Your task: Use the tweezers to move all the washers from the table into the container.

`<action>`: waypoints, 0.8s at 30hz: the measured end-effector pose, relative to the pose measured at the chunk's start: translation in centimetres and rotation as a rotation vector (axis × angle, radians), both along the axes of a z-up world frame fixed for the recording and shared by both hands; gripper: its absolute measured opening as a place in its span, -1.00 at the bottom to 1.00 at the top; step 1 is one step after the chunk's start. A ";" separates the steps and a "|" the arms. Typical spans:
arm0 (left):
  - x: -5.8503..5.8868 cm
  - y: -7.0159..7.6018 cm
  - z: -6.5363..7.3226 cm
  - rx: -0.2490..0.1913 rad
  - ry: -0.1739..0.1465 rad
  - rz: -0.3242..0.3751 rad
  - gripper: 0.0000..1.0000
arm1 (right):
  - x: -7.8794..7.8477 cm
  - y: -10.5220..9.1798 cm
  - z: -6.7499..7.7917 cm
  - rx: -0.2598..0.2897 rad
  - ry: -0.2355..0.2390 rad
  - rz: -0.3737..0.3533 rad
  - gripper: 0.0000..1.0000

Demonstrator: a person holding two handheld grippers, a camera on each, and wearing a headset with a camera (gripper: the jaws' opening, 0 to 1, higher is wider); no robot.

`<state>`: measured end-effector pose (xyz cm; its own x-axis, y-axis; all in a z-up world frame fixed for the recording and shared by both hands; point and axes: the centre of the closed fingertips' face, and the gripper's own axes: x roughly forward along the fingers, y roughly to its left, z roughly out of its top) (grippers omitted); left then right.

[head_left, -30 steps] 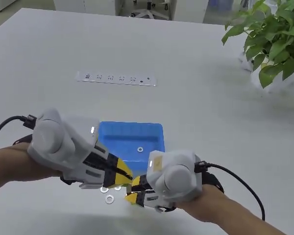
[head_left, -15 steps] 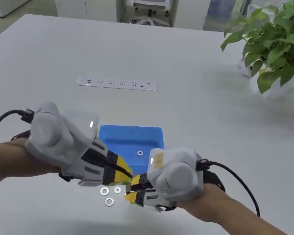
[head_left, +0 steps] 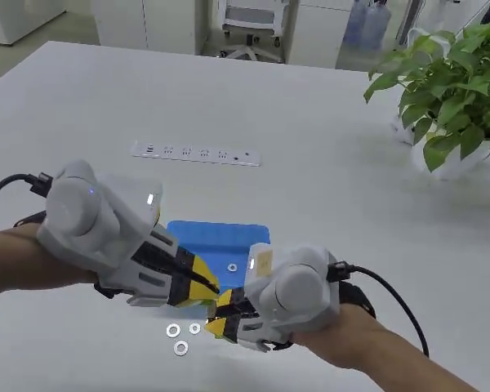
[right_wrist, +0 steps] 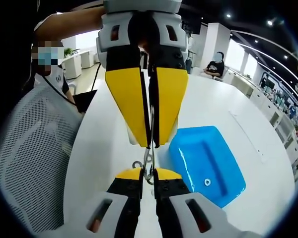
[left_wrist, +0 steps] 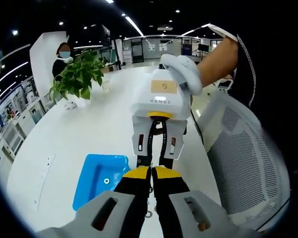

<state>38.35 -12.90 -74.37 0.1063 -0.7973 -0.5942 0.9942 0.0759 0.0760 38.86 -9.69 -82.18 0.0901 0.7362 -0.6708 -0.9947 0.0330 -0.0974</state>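
Tweezers point(right_wrist: 149, 148) held at both ends
The left gripper point(head_left: 206, 287) and right gripper point(head_left: 220, 320) are clenched on them; washers point(head_left: 180, 349) are seen just left, container point(head_left: 208, 238) farther.

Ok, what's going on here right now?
A person holds the left gripper and right gripper tip to tip, both apparently shut on the tweezers between them, beside the blue container. One washer lies in the container; three washers lie on the table near the tips.
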 end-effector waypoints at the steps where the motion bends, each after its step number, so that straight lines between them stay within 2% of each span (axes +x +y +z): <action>1: 0.1 0.0 0.2 -0.001 -0.003 0.001 -0.88 | 0.2 0.0 0.2 0.001 -0.002 -0.001 -0.80; 12: 1.5 -0.1 1.7 0.001 -0.033 -0.004 -0.88 | 1.7 0.0 1.8 0.008 -0.035 -0.001 -0.80; 24: 3.6 -0.6 2.8 -0.001 -0.064 -0.009 -0.88 | 4.2 -0.3 2.9 0.007 -0.065 -0.016 -0.80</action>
<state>41.97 -13.48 -71.58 0.1369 -0.7990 -0.5856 0.9879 0.0669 0.1397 43.02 -9.99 -79.24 0.1450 0.7388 -0.6581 -0.9857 0.0499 -0.1612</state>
